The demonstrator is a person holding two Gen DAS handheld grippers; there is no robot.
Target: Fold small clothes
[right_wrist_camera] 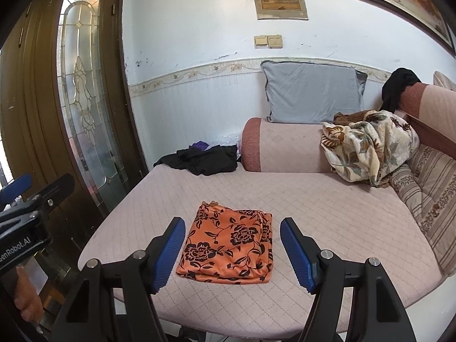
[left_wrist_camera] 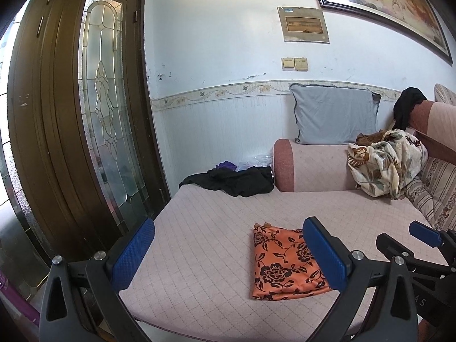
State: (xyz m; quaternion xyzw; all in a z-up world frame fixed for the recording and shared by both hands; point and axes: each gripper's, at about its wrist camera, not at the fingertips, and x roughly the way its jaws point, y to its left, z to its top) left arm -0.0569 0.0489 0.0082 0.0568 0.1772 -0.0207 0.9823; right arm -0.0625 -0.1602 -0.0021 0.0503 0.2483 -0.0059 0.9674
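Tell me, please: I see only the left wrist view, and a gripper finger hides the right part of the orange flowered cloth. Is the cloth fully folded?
Observer: Yes. The right wrist view shows the whole orange cloth: a folded rectangle, with its layered edges stacked along the right side.
Operator: And the right hand-held gripper? I see only one tip of it.
Observer: The right hand-held gripper is open and holds nothing.
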